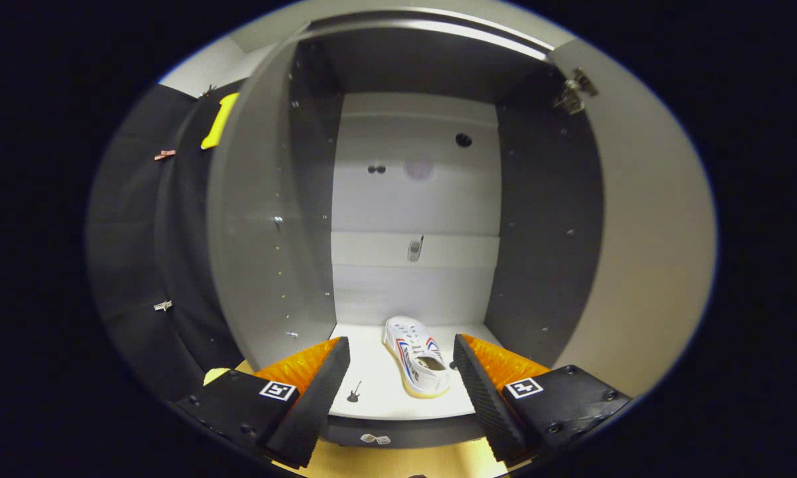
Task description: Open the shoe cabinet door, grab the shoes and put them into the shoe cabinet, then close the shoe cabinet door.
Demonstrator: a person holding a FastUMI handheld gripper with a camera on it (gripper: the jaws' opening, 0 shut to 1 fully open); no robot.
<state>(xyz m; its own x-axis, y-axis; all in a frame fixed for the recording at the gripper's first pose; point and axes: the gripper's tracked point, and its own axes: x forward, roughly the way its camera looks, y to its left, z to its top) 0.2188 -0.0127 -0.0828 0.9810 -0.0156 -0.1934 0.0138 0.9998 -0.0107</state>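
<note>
Gripper view: gripper spread wide, empty; white sneaker on cabinet floor between fingers; door open. Likely next: withdraw, close door.

The camera rides on the gripper and looks forward along its two fingers, which rise spread apart from the lower middle of the frame. It faces straight into the open cabinet, from close in front of its floor and low down, so the back wall fills the frame's centre and the top edge curves across the upper part. The shoe on the cabinet floor sits lower centre, just beyond the fingers. The open door spans the right.
</note>
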